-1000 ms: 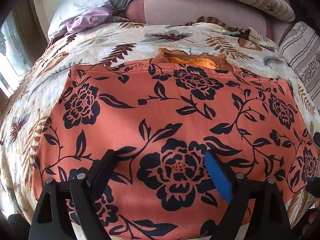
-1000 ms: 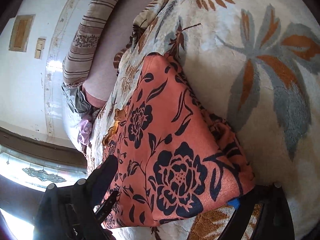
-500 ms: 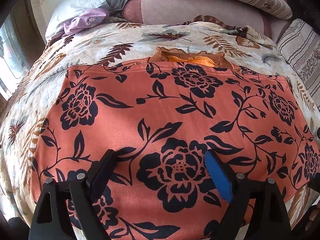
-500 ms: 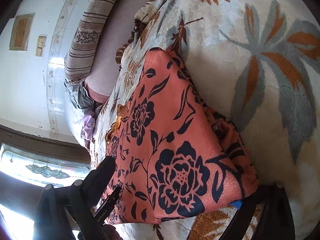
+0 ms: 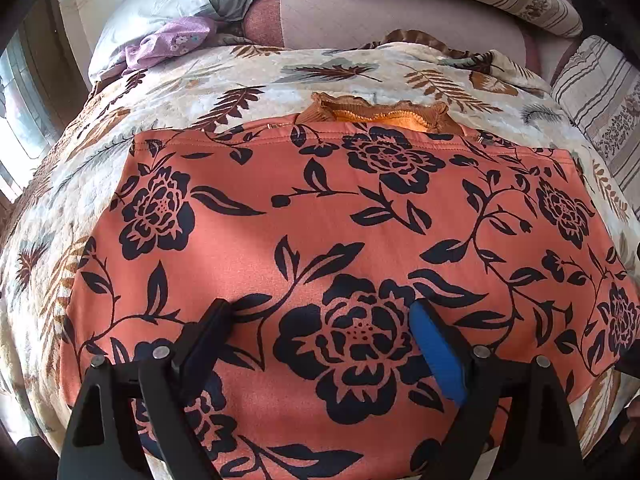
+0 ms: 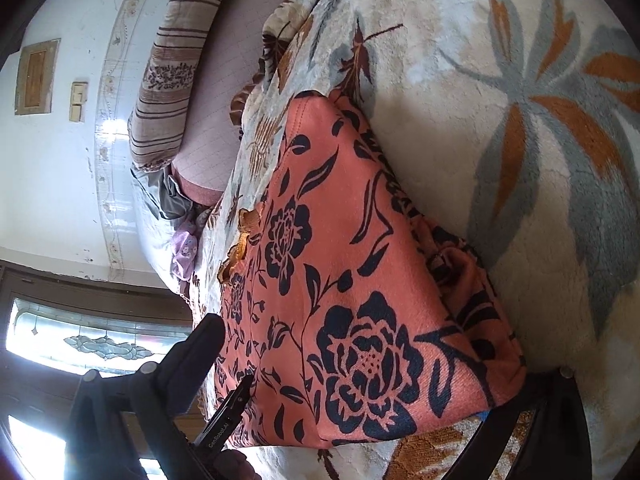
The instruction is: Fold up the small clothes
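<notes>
Garment: the orange floral garment [image 5: 320, 216] lies spread flat on the leaf-patterned bedspread [image 5: 240, 76], and it fills the middle of the left wrist view. Its hemmed far edge runs straight across at 12 o'clock.
Orange knit piece: the ruffled orange knit piece [image 5: 376, 114] shows only as a strip just past that far edge, at 12 o'clock of the garment. Whether it is a part of the same garment or a second one under it cannot be told.
Left gripper: the left gripper [image 5: 320, 320] hovers over the near part of the garment at 6 o'clock. Its jaws stand wide apart over a black flower, and they hold nothing.
Right gripper: the right gripper [image 6: 352, 368] is at the right side edge of the garment. Its jaws have just been opening and now stand very wide. The corner of the cloth lies between them, but the fingers do not press on it.
Step in hand: it seems that one fold is finished and let go, and the cloth lies free.
Next move: probably each gripper must take an edge or a corner of the garment and pinch all the layers together. Then both should carry it over evenly, so that the next fold stays straight.
Risk: thin cloth can slip or wrinkle if only the top layer is caught.
</notes>
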A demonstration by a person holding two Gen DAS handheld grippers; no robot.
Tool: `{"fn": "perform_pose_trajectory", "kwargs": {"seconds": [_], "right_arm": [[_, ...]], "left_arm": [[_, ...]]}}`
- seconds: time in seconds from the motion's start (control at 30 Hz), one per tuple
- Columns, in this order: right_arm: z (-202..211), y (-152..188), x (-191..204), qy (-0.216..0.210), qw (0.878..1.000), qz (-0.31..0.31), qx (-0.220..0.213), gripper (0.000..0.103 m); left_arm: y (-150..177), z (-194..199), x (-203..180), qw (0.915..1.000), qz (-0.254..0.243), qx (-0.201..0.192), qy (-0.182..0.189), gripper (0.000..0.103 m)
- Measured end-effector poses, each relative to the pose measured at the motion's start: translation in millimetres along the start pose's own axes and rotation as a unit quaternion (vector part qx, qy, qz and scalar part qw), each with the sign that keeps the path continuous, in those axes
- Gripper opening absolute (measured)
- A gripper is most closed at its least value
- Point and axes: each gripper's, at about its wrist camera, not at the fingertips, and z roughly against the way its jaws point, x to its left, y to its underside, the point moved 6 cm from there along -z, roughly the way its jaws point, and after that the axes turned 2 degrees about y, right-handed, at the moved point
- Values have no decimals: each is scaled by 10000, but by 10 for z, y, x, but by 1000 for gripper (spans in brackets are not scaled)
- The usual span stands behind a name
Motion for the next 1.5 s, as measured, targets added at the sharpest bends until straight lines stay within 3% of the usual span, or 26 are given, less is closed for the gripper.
{"fn": "perform_pose_trajectory", "kwargs": {"seconds": [0.23,0.3,0.33,0.37,0.4,0.6,0.63,0.7,0.73,0.8,0.83,0.9,0.93,1.23,1.37,1.5], "right_arm": [[-5,-4,-5,3,9998,46,187,102],[-7,-2,-12,157,9997,37,162,95],[-8,1,-17,373,9991,104,145,79],[0,3,-26,671,9974,230,114,45],[6,3,-52,965,9947,351,98,31],[57,5,-59,975,9941,485,-11,29],[63,13,-31,912,9946,504,-25,34],[54,15,-32,823,9959,374,14,59],[50,5,-5,580,9978,318,20,74],[46,4,52,443,9985,326,49,79],[23,9,84,536,9976,422,88,78],[-14,15,116,765,9947,679,99,55],[-38,24,104,983,9922,754,137,24],[29,46,362,1595,9762,1463,-133,22],[-59,21,174,1591,9799,1205,33,22],[-56,-2,76,1224,9889,839,49,25]], "left_arm": [[0,-3,-3,10000,-4,2,-1,90],[1,-3,1,10000,-7,5,-3,90],[1,-5,1,10000,-6,5,-5,90],[4,-7,-2,10000,-9,5,-13,90],[5,-7,0,10000,-19,5,-18,90],[4,1,4,10000,-36,21,-18,91],[-1,21,11,10000,-8,30,4,91],[0,95,48,9999,110,-29,39,91],[2,125,59,9999,126,-78,54,91],[25,100,53,10000,64,-69,18,91],[44,42,43,10000,24,20,-19,91],[39,23,30,9999,-58,-83,-105,91],[31,22,24,9999,-63,-57,-123,91],[9,22,35,10000,-33,56,-50,91],[12,42,45,10000,-17,91,-26,91],[4,179,111,9999,95,-41,13,91]]}}
